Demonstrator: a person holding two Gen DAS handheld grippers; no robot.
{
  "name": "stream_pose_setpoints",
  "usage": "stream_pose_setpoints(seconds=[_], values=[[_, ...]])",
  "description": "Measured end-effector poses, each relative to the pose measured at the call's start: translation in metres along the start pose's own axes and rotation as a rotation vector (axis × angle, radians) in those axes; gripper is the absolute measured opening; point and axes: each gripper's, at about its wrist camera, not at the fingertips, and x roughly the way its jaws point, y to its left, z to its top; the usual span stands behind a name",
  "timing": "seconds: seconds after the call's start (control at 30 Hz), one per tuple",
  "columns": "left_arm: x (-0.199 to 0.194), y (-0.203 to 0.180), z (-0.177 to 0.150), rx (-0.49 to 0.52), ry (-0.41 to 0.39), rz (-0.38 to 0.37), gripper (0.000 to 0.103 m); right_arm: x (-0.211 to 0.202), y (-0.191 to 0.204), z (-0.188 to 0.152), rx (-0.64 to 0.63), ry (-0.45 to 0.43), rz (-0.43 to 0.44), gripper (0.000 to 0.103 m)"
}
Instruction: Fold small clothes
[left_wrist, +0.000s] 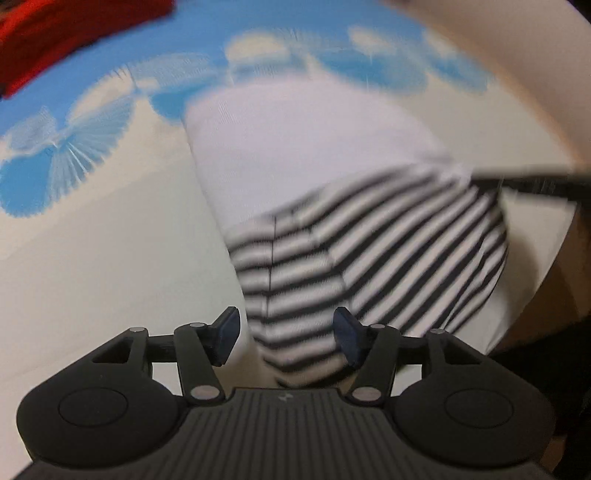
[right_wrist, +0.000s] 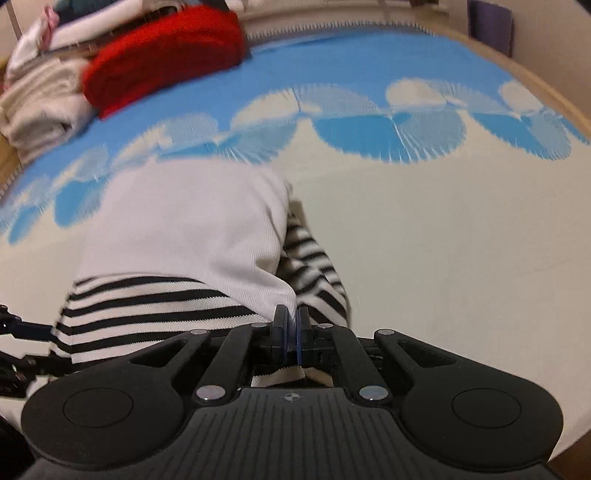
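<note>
Pinching striped garment (right_wrist: 155, 306): right gripper (right_wrist: 292, 325), tablecloth (right_wrist: 443, 240).

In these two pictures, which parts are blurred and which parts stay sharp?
Left wrist view: the striped garment and the blue and cream cloth are smeared by motion, while the left gripper is sharp. Right wrist view: the garment is crisper, the red clothing is soft, and straight edges bend near the frame's rim.

No readable text, label, brand or number is shown; only a small unreadable emblem is seen on each gripper body.
</note>
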Motion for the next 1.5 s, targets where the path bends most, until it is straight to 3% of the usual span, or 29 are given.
stream_pose_setpoints(seconds=[0.07, 0.13, 0.23, 0.3, 0.4, 0.53, 0.6, 0.63, 0.7, 0.73, 0.8, 0.93, 1.07, 1.2, 1.5], values=[[-0.012, 0.005, 0.003, -0.028, -0.071, -0.03, 0.063, 0.0, -0.001, 0.0, -0.014, 0.004, -0.002, 0.004], [-0.01, 0.005, 0.006, -0.034, -0.07, -0.047, 0.063, 0.003, 0.0, -0.002, -0.055, 0.024, -0.012, 0.004], [0.019, -0.005, 0.003, 0.026, 0.049, -0.021, 0.063, 0.007, 0.003, -0.004, -0.108, 0.052, -0.038, 0.004], [0.033, -0.01, -0.001, 0.081, 0.102, 0.028, 0.071, 0.01, 0.003, -0.004, -0.108, 0.067, -0.04, 0.004], [0.023, -0.003, 0.005, 0.036, 0.086, 0.013, 0.071, 0.01, 0.005, -0.005, -0.102, 0.068, -0.051, 0.004], [-0.01, 0.024, 0.014, -0.09, -0.009, -0.044, 0.071, 0.003, -0.001, -0.004, -0.062, 0.064, -0.052, 0.006], [-0.021, 0.04, 0.031, -0.139, -0.051, -0.027, 0.071, -0.003, -0.009, -0.001, -0.027, 0.03, -0.07, 0.021], [-0.024, 0.047, 0.038, -0.156, -0.067, -0.024, 0.071, -0.007, -0.015, 0.001, 0.01, 0.008, -0.04, 0.037], [-0.024, 0.057, 0.052, -0.17, -0.077, -0.038, 0.071, -0.011, -0.025, 0.003, 0.093, -0.011, 0.04, 0.054], [-0.02, 0.061, 0.062, -0.178, -0.073, -0.053, 0.071, -0.011, -0.027, 0.004, 0.124, -0.008, 0.081, 0.056], [-0.007, 0.07, 0.068, -0.22, -0.065, -0.092, 0.073, -0.007, -0.026, 0.007, 0.144, 0.008, 0.119, 0.056], [0.032, 0.088, 0.063, -0.393, -0.013, -0.175, 0.074, 0.016, -0.024, 0.009, 0.164, 0.096, 0.098, 0.057], [0.06, 0.096, 0.064, -0.483, 0.032, -0.192, 0.08, 0.037, -0.033, 0.011, 0.238, 0.156, 0.096, 0.065], [0.077, 0.096, 0.069, -0.506, 0.038, -0.204, 0.083, 0.058, -0.038, 0.013, 0.284, 0.206, 0.098, 0.066], [0.09, 0.099, 0.071, -0.532, 0.046, -0.224, 0.086, 0.076, -0.028, 0.013, 0.232, 0.227, 0.073, 0.066]])
